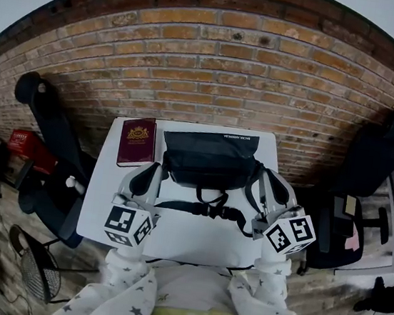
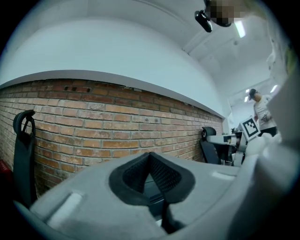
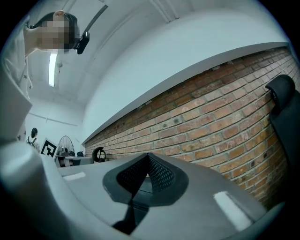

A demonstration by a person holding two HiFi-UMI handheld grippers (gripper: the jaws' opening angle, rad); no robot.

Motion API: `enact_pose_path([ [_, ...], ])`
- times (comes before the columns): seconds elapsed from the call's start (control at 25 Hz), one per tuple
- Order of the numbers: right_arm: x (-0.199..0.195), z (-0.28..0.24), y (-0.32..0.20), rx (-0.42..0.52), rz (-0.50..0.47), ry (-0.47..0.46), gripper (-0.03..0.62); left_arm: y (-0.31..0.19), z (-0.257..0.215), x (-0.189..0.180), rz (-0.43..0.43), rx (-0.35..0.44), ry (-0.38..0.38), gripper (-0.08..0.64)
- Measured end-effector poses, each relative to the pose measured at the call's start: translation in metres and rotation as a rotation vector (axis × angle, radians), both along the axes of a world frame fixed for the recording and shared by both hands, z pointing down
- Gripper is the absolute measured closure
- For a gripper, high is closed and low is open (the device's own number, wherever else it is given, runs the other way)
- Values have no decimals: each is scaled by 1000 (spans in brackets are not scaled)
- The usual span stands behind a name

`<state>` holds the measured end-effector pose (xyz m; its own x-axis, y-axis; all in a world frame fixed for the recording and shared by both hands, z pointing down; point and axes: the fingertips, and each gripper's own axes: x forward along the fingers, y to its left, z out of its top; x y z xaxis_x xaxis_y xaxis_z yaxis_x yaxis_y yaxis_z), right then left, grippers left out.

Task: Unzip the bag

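- Two pairs of jaws pressed together on nothing: left gripper [image 1: 152, 172] and right gripper [image 1: 267, 178].
- Black bag [image 1: 210, 159] lies at the white table's [image 1: 180, 242] far middle, between the grippers.
- Maroon booklet [image 1: 137, 142] lies just left of it.

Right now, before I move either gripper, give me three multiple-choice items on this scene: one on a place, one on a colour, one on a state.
1. Where does the maroon book with a gold crest lie?
A. On top of the black fabric bag
B. Beside the bag, at its left in the head view
C. Under the bag

2. What colour is the small rectangular table?
A. White
B. Brown
C. Green

3. How do the left gripper and right gripper stand?
A. Both wide open
B. Both shut, empty
C. Both shut on the strap

Answers:
1 B: the book lies off the bag's left end.
2 A: the bare tabletop is white.
3 B: each gripper view shows the jaw tips meeting on nothing.
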<state>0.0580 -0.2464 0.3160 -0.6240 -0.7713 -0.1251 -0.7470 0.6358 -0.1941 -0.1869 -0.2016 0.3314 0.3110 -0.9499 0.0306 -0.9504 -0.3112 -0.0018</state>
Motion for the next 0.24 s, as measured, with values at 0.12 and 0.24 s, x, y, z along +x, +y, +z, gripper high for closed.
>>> enact_pose_path([
  [0.12, 4, 5, -1, 6, 28, 19, 583, 0, 2, -1, -4, -3, -5, 561],
  [0.24, 7, 8, -1, -2, 52, 30, 583, 1, 3, -3, -10, -9, -16, 561],
])
